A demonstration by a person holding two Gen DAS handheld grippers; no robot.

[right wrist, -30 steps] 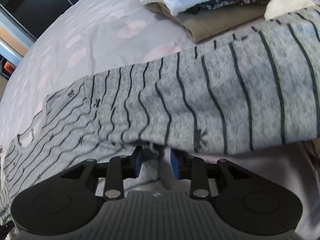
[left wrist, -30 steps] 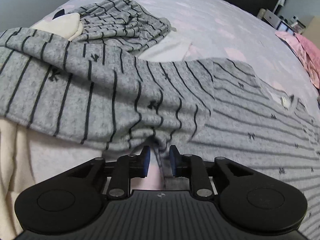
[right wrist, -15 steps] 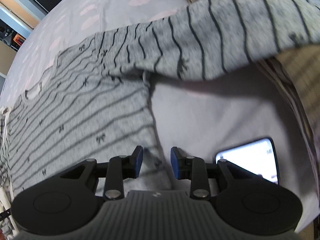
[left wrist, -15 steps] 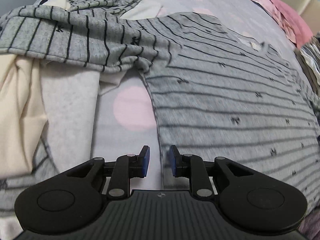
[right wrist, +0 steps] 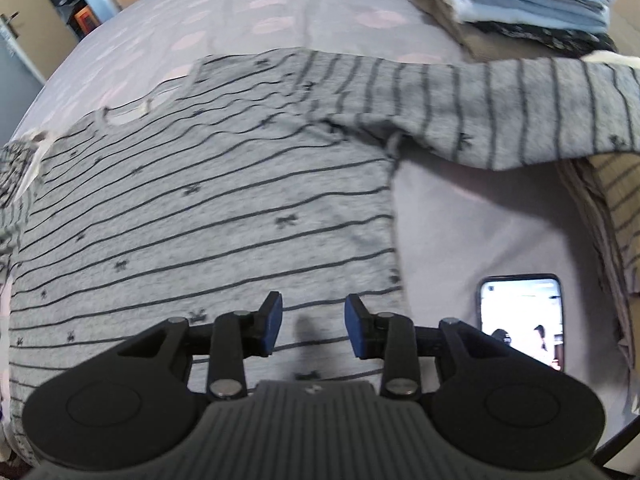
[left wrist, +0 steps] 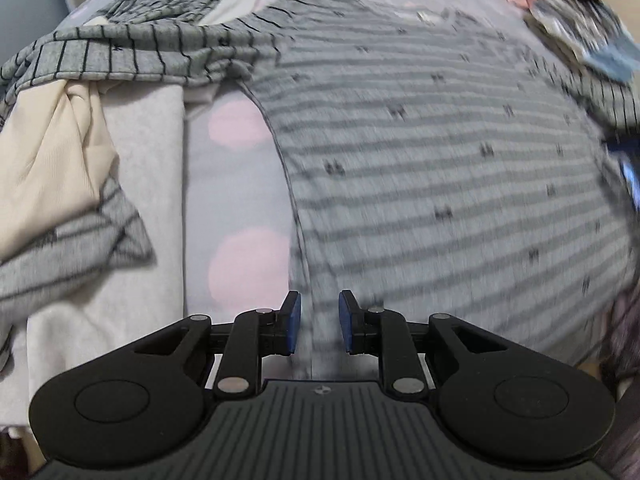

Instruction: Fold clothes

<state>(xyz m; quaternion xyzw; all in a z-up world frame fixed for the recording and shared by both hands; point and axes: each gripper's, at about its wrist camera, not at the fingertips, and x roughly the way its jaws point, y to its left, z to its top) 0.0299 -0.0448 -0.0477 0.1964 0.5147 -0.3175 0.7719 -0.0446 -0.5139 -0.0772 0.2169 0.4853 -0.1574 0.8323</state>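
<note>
Bedsheet (left wrist: 236,184), grey w/ pink dots, serves as the work surface; it is wide and soft, so a garment can lie spread on it.

Left to right, left wrist view: cream and white clothes (left wrist: 60,152) lie bunched at the left edge, prob. awaiting their turn. One sleeve (left wrist: 132,58) of the striped shirt (left wrist: 440,152) drapes over that heap. Shirt body lies flat, front up, collar end far from the tool, both sleeves out to the sides. Laid out this way, it looks ready for a fold.

Left gripper (left wrist: 319,326): released, nothing between the pads. It sits low at the shirt's left side seam near the hem, approx. over the edge where cloth meets sheet.

Right wrist view: right gripper (right wrist: 314,328) is likewise released and empty, over the hem area just inside the shirt's right side edge. Right sleeve (right wrist: 500,114) runs out to the right and rides up on a striped heap. Phone (right wrist: 520,320), screen lit, lies on the sheet just beside the shirt's right edge. Stack of folded clothes (right wrist: 520,4) sits far right, well apart.

Judgement: both tools flank the hem corners, a stance suited to pinching the lower edge.
</note>
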